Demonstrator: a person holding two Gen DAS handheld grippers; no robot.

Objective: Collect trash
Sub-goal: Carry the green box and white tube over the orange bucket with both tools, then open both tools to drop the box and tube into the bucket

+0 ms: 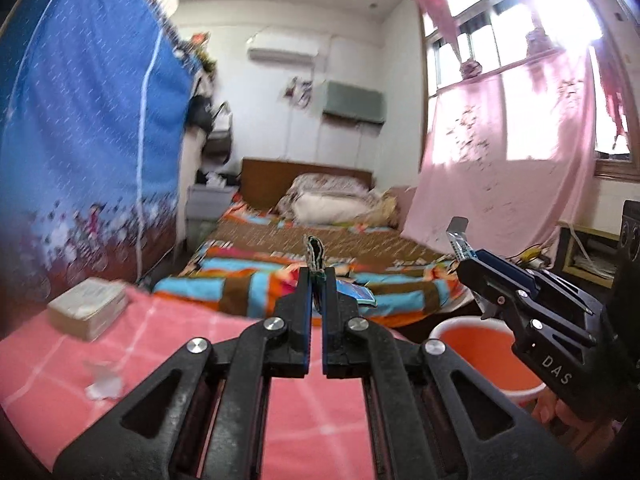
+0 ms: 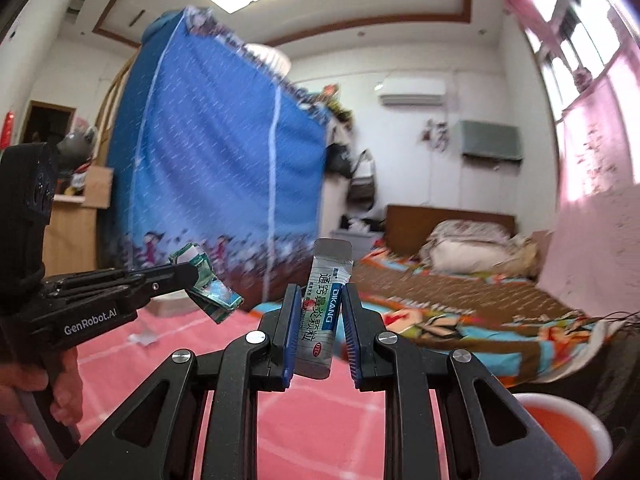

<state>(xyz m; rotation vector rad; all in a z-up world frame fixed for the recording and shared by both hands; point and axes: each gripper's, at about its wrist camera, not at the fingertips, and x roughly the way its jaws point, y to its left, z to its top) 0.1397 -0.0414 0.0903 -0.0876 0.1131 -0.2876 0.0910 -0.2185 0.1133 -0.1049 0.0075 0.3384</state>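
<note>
My left gripper [image 1: 319,280] is shut on a crumpled green wrapper [image 1: 316,256], held above the pink checked tablecloth [image 1: 168,340]; the wrapper also shows in the right wrist view [image 2: 208,292]. My right gripper [image 2: 320,320] holds a white medicine sachet [image 2: 326,304] upright between its blue pads; the jaws stand partly apart with the sachet against the left pad. The right gripper appears at the right of the left wrist view [image 1: 472,264] with the sachet [image 1: 460,236] sticking up. An orange bin [image 1: 488,352] with a white rim sits below it, also at the lower right of the right wrist view [image 2: 560,428].
A small white scrap [image 1: 104,384] and a stack of papers [image 1: 88,308] lie on the tablecloth. A bed with a colourful blanket [image 1: 320,264] is behind the table. A blue fabric wardrobe [image 1: 92,128] stands left, pink curtains [image 1: 500,160] right.
</note>
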